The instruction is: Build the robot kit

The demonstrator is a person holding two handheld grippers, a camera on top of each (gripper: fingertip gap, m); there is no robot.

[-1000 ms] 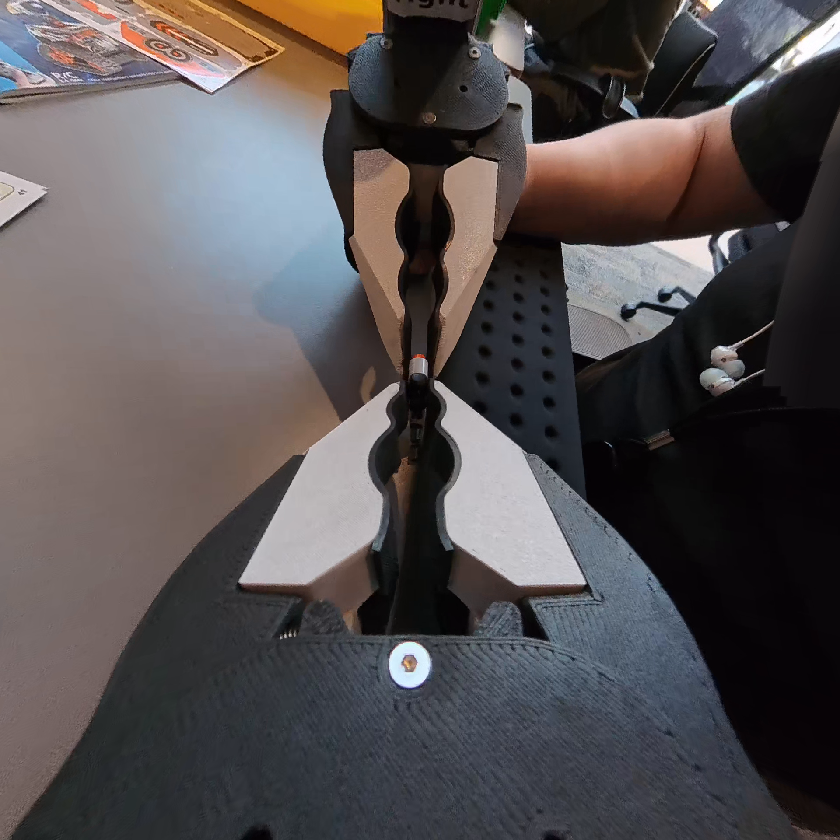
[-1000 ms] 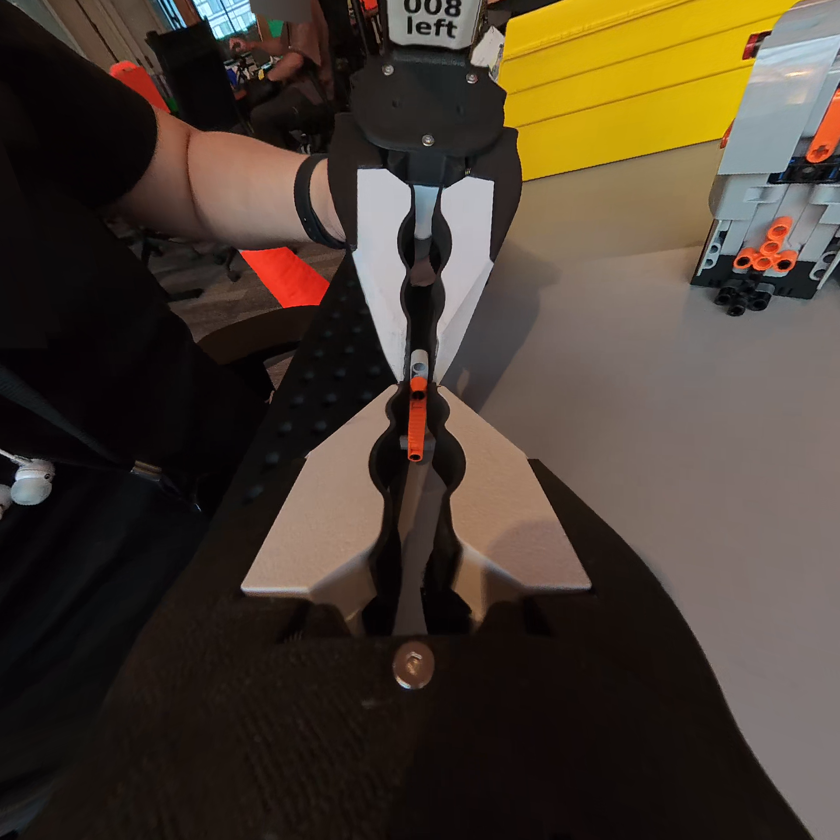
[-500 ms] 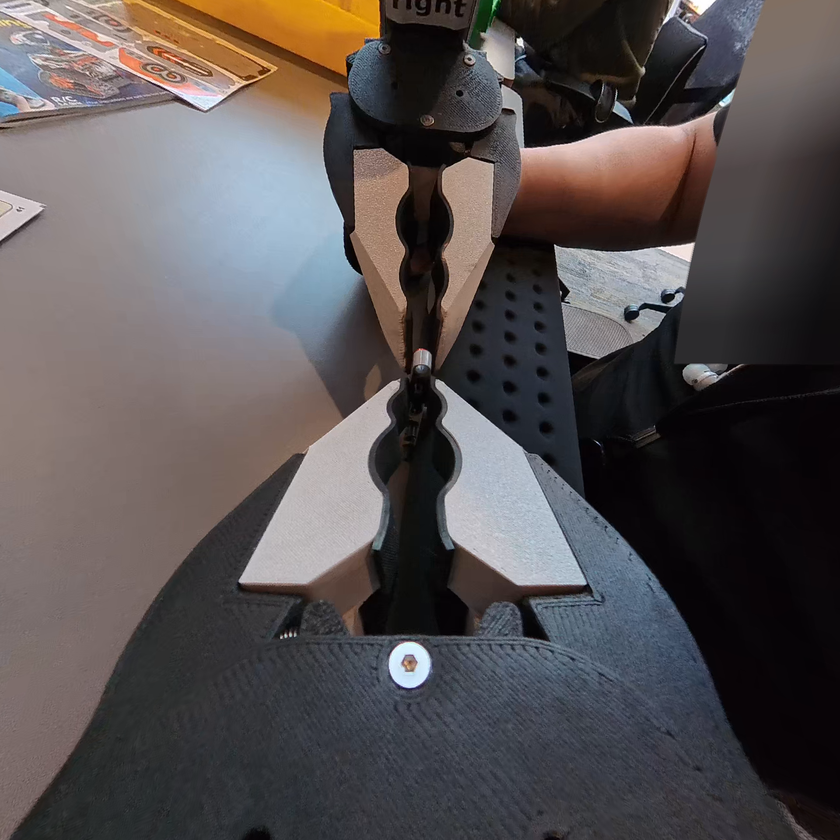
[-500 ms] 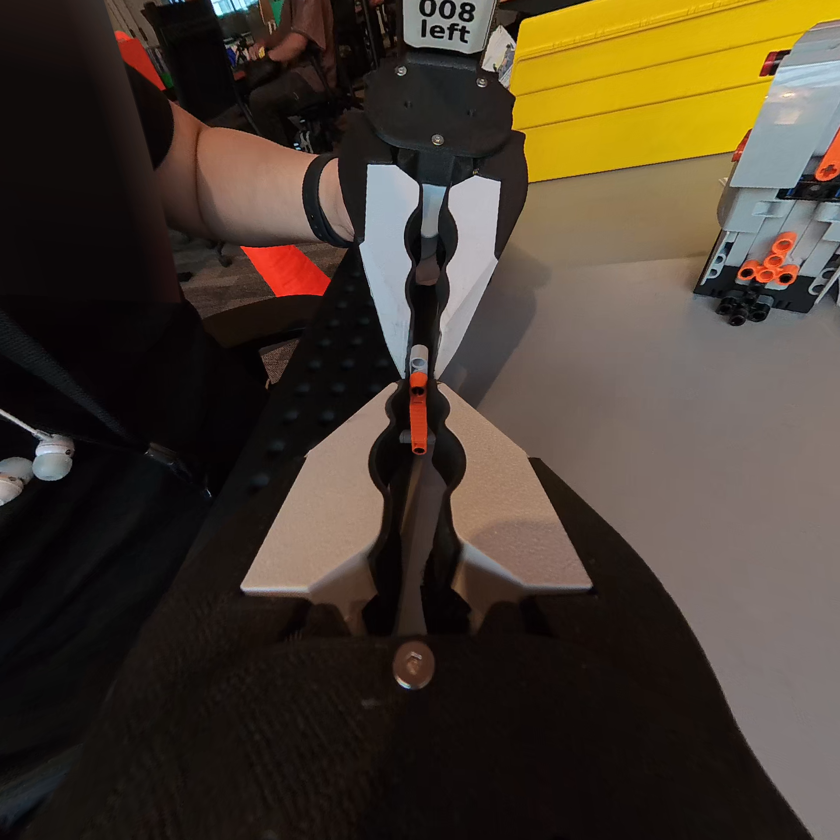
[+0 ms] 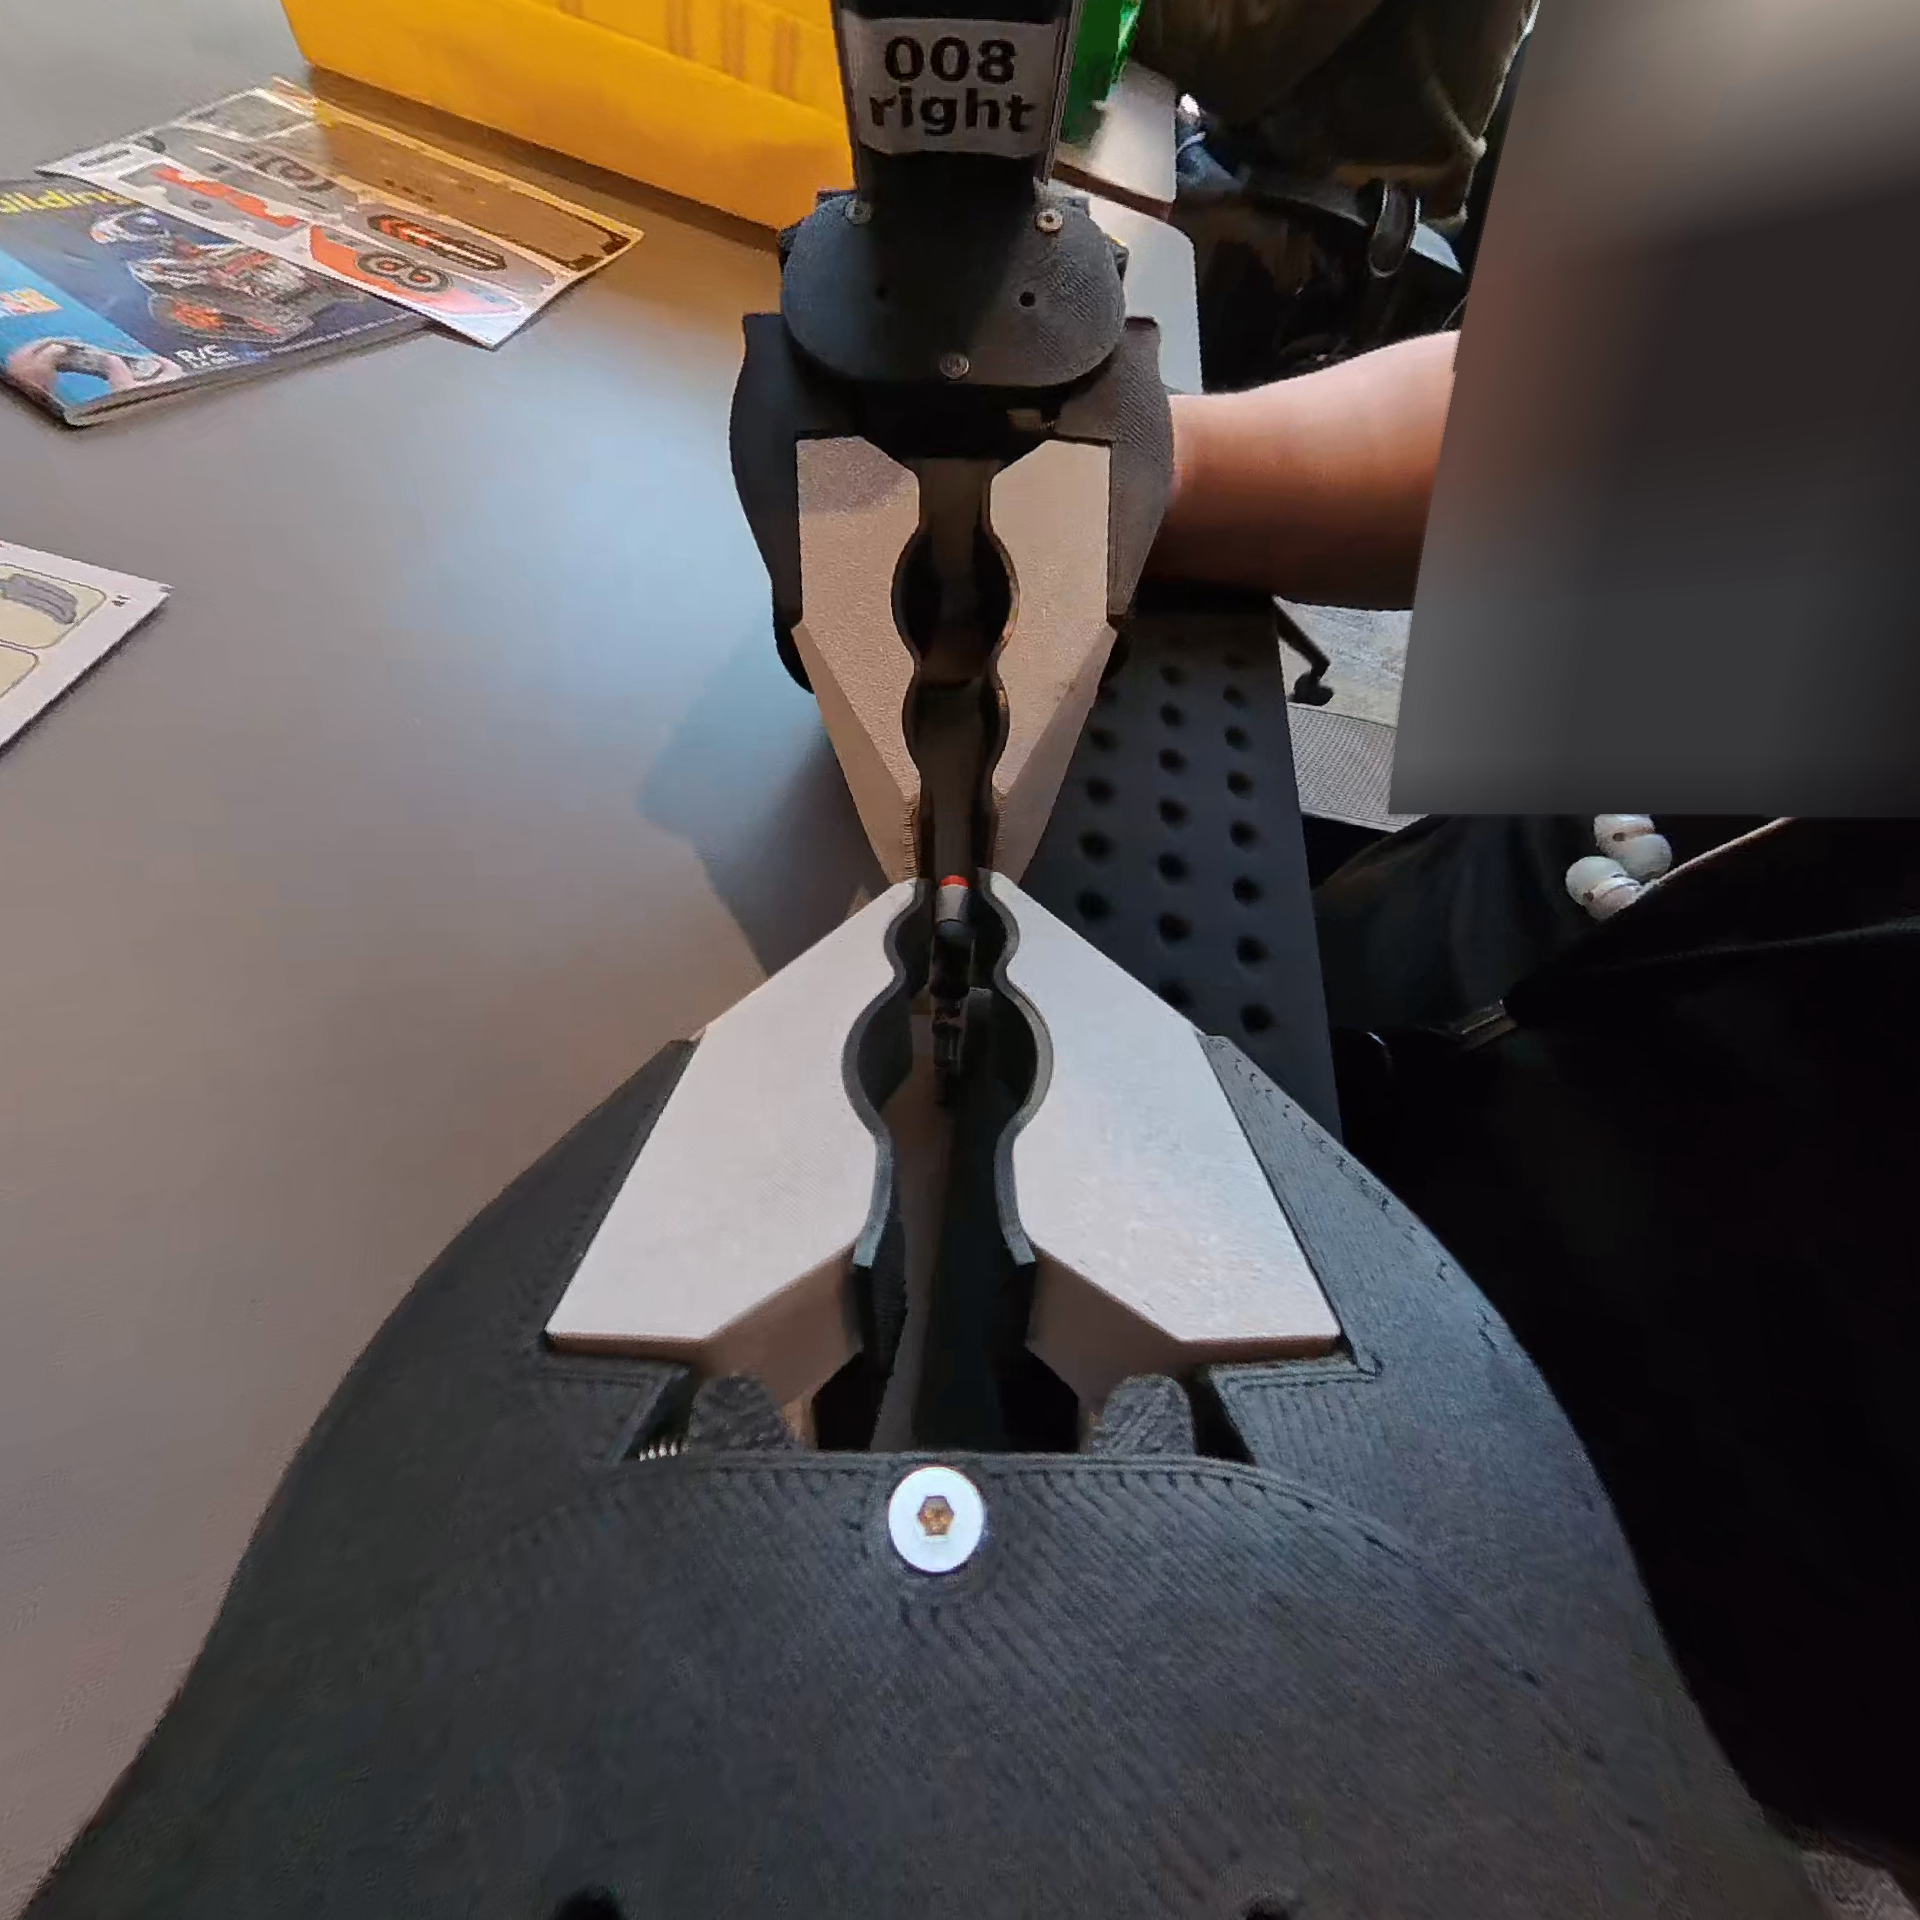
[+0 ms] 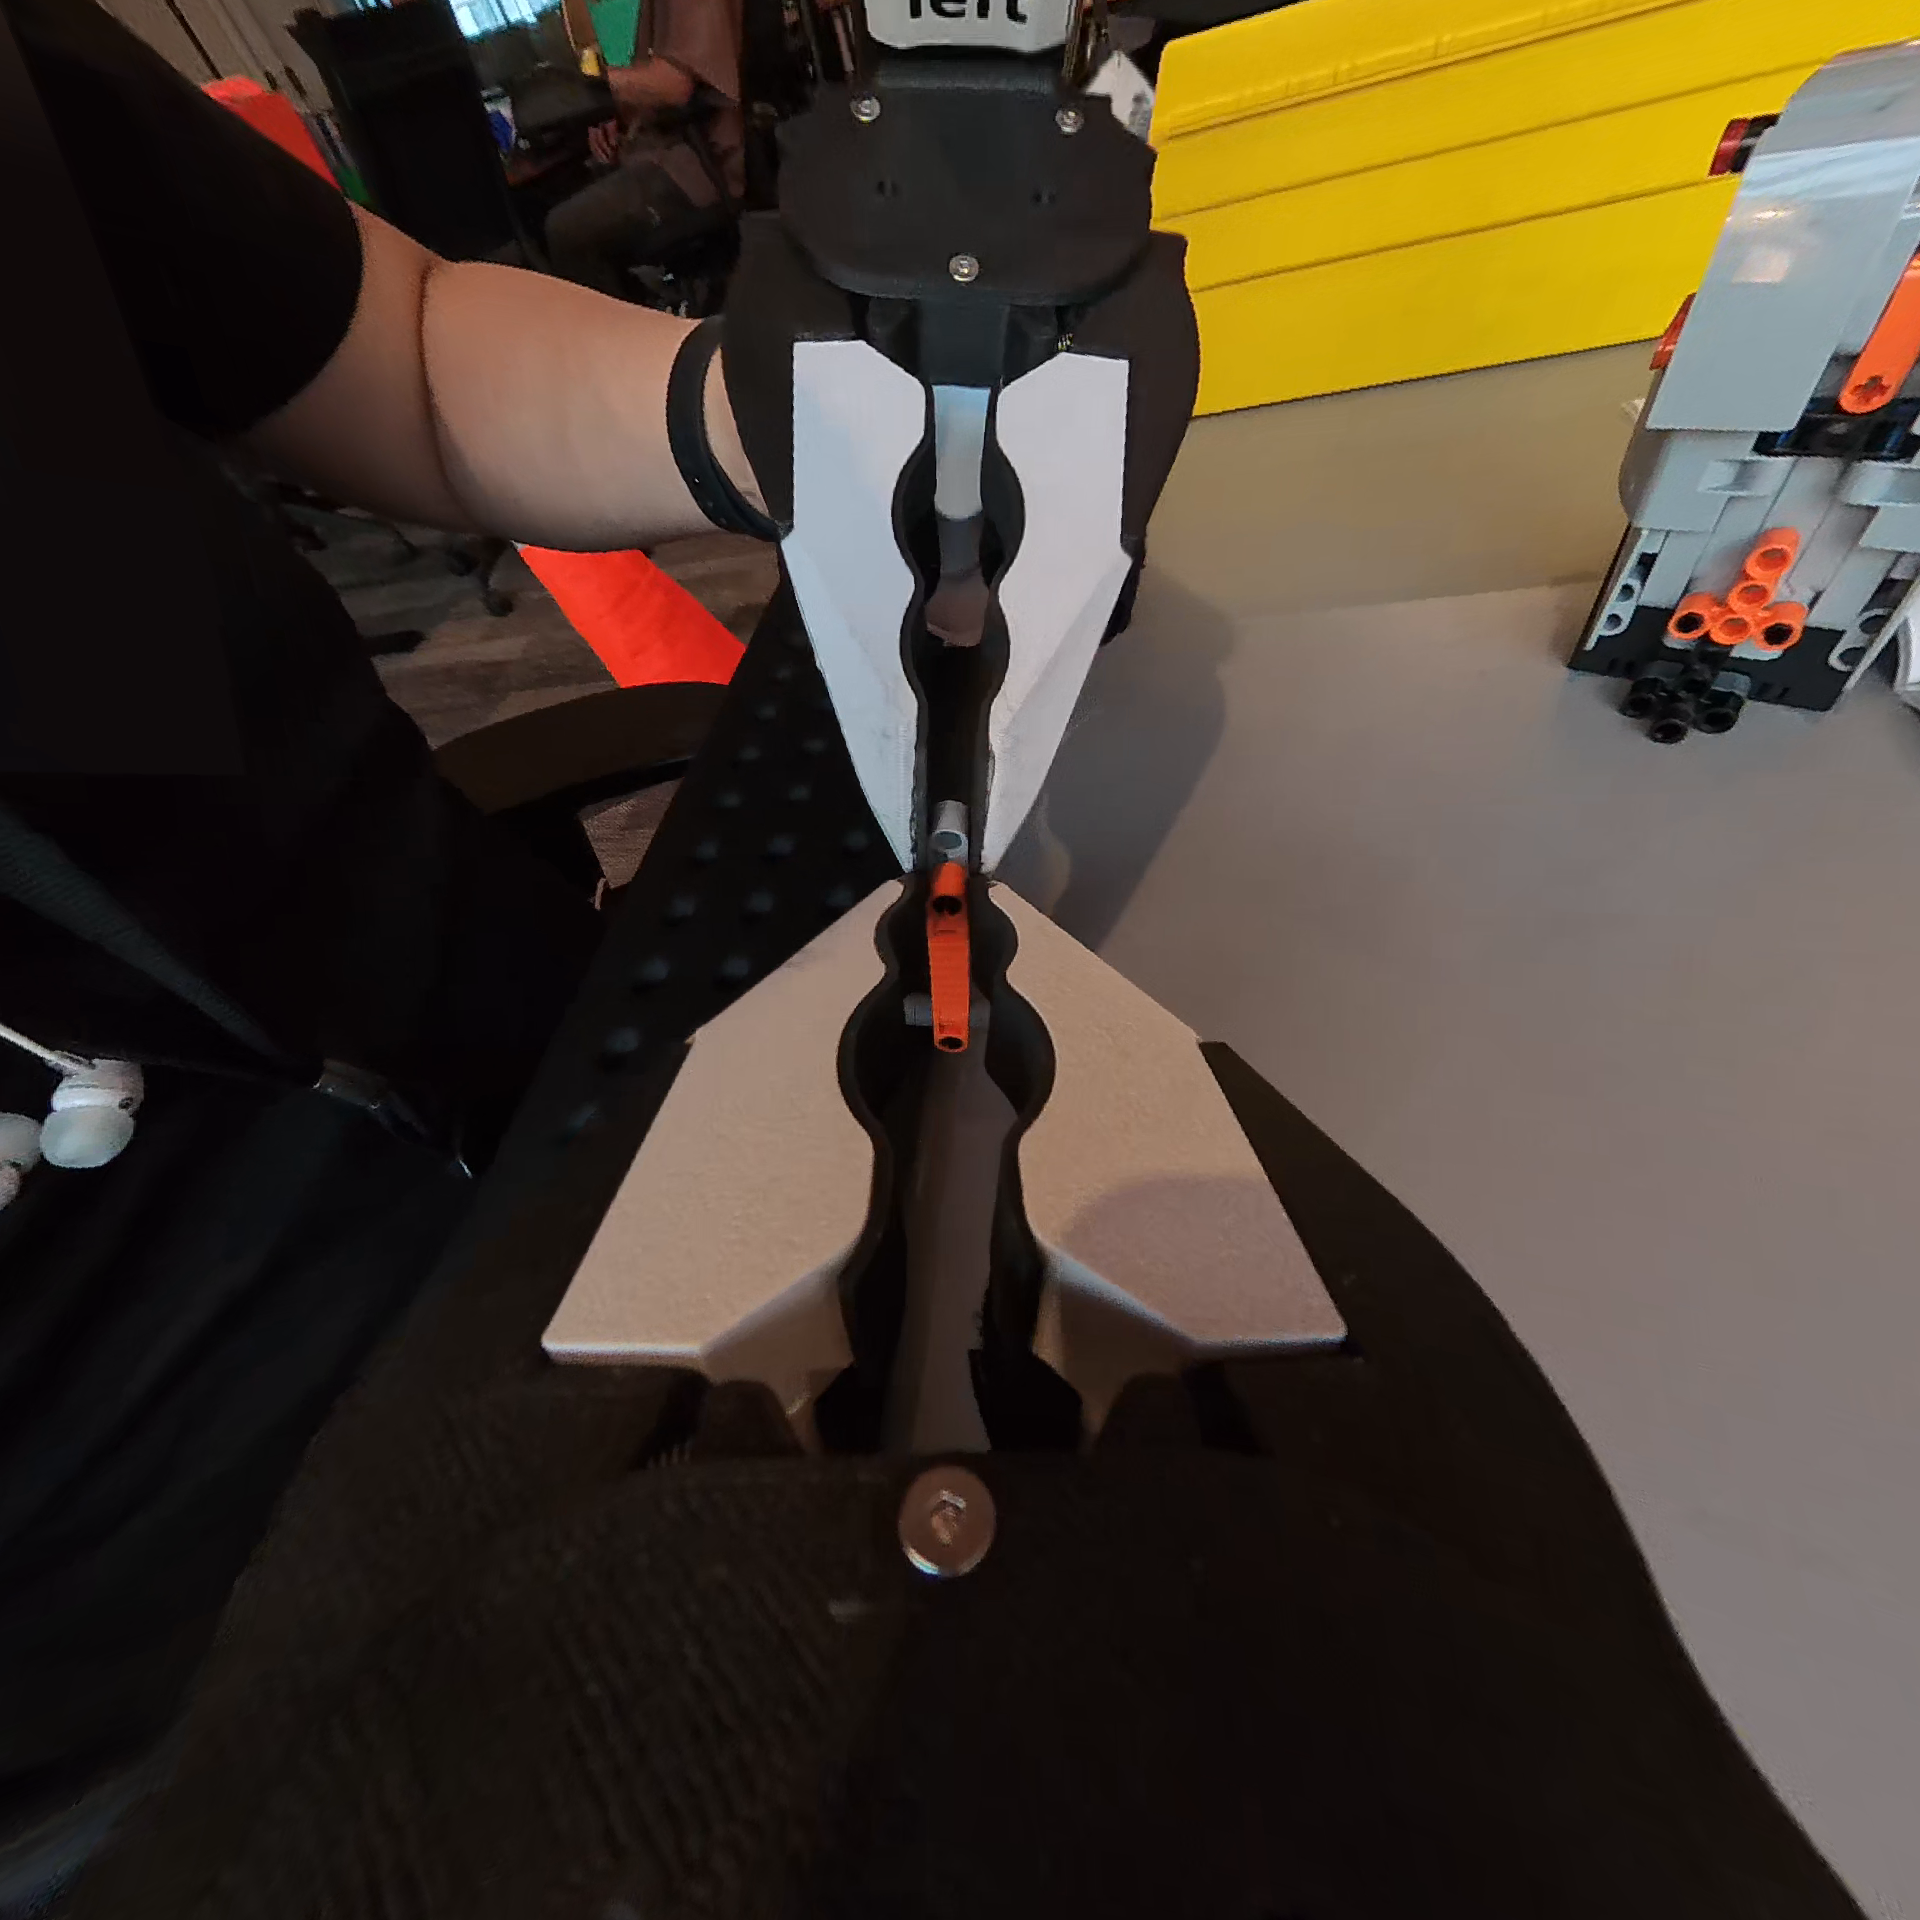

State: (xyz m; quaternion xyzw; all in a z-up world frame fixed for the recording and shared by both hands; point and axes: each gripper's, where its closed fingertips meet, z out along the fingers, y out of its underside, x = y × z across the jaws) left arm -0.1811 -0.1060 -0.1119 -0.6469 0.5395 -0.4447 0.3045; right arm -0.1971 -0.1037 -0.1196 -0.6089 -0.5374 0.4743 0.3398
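My two grippers meet tip to tip above the table's near edge. My left gripper point(image 5: 951, 902) is shut on a small dark and grey pin piece point(image 5: 951, 966). In the right wrist view it point(image 6: 948, 850) shows a light grey tube end point(image 6: 948, 831) at its tips. My right gripper point(image 6: 945, 896) is shut on a thin orange connector point(image 6: 945, 961), which lies lengthwise between the fingers. The orange end touches the grey end. In the left wrist view the right gripper point(image 5: 951, 844) faces me, with a speck of the orange connector point(image 5: 951, 881) at the joint.
A grey and orange brick model point(image 6: 1766, 520) stands on the grey table point(image 6: 1455, 987) at the right. A yellow box point(image 5: 582, 94) is at the back, with booklets point(image 5: 208, 281) and a paper sheet point(image 5: 52, 634) nearby. A black perforated strip point(image 5: 1174, 831) lines the table edge. A person's arms point(image 6: 520, 436) hold both grippers. My left and right fingertips are right by each other.
Both grippers stay shut and tip to tip, with the orange and grey pieces end to end. The pair has shifted slightly, and each opposite gripper sits a little differently in the views.
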